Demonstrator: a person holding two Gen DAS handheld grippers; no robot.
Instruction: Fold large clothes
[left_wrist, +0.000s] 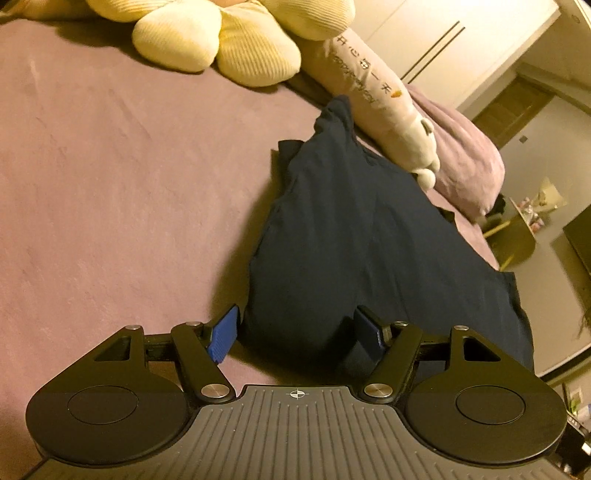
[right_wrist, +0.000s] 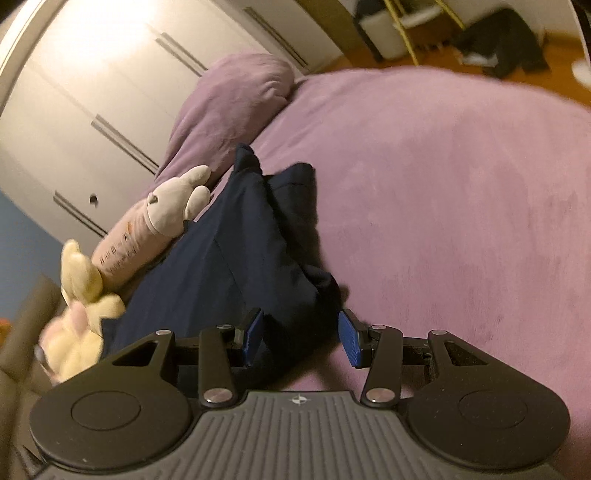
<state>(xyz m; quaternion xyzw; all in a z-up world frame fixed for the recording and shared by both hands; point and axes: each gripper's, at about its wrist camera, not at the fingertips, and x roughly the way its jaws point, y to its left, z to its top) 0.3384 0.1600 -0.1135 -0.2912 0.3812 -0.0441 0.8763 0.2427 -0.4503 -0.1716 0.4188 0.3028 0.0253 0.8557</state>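
The left tongs (left_wrist: 299, 334) stand open, blue pads either side of the near end of the dark navy garment (left_wrist: 354, 236), not pressing it. The right tongs (right_wrist: 301, 338) also stand open astride another bunched part of the cloth, whose end is hidden under the body of the tongs. The garment lies in soft folds on the purple bed (left_wrist: 110, 166), beside a long plush toy (left_wrist: 391, 110). Smooth bedspread spreads wide alongside.
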